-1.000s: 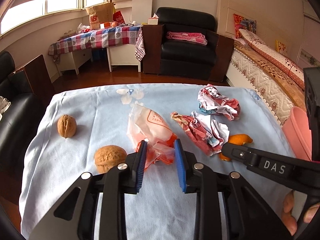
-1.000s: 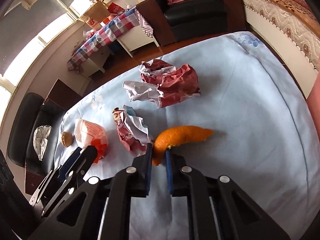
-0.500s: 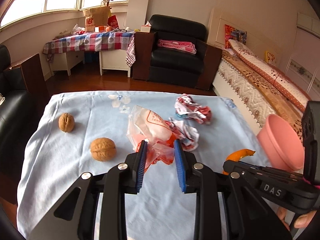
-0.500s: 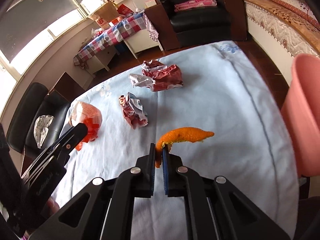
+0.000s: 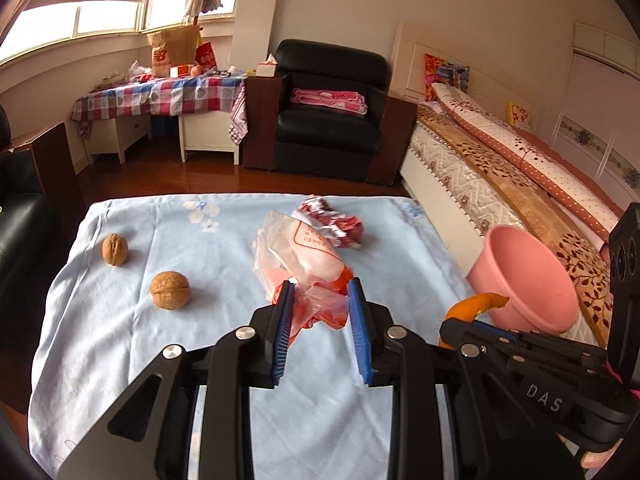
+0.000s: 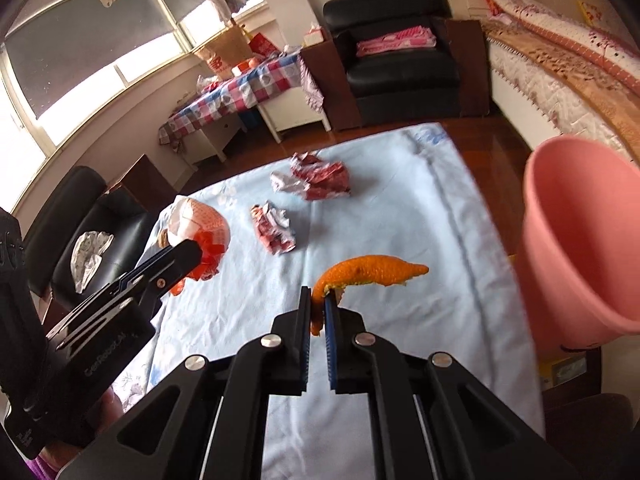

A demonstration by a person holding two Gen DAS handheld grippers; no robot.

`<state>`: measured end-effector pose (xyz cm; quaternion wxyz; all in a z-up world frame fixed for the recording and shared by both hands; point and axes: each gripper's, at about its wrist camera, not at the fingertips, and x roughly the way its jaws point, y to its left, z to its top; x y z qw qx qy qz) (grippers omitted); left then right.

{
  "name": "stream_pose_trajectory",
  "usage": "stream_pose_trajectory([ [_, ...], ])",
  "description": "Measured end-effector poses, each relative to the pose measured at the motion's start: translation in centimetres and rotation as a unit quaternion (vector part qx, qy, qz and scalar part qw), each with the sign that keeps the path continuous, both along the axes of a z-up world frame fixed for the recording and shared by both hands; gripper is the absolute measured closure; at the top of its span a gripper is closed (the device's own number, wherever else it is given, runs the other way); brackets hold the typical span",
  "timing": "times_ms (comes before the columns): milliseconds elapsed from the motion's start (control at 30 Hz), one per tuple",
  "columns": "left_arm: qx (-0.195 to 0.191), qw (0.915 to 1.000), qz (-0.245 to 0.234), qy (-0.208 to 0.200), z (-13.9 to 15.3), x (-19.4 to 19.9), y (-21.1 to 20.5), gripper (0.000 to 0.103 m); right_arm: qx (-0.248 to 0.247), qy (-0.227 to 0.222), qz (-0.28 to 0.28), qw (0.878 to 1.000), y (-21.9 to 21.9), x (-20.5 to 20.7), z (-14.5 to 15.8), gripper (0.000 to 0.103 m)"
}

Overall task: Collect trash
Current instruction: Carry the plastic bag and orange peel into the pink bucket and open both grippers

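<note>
My left gripper (image 5: 319,305) is shut on a crinkled white and orange plastic bag (image 5: 304,252), held up above the blue tablecloth (image 5: 180,364). My right gripper (image 6: 317,299) is shut on one end of a curved orange peel (image 6: 372,269), which sticks out to the right over the cloth. A pink bin (image 6: 580,240) stands just off the table's right edge, close to the peel. In the left wrist view the peel (image 5: 482,303) hangs in front of the pink bin (image 5: 528,276). In the right wrist view the plastic bag (image 6: 200,220) is at the left.
Two crumpled red and white papers (image 6: 316,178) (image 6: 274,228) lie mid-table. Two walnuts (image 5: 170,290) (image 5: 115,249) sit at the left. Beyond are a black armchair (image 5: 328,120), a bed (image 5: 500,168) to the right and a checked side table (image 5: 160,96).
Both grippers have risen and drawn back to the right, carrying the bag and the peel off the cloth. The pink bin has come into view and now looms close at the right.
</note>
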<state>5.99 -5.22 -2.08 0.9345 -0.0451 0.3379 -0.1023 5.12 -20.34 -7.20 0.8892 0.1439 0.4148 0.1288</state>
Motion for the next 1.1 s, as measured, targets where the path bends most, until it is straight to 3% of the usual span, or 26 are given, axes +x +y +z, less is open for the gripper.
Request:
stream_pose_trajectory([
  [333, 0.016, 0.9986, -0.049, 0.0, 0.0, -0.2, -5.0, 0.076, -0.05, -0.016, -0.087, 0.995, -5.0, -0.8, 0.8, 0.097],
  [1100, 0.072, 0.9945, -0.076, -0.007, -1.4, 3.2, -14.2, 0.076, -0.041, -0.022, -0.186, 0.981, -17.2, -1.3, 0.6, 0.097],
])
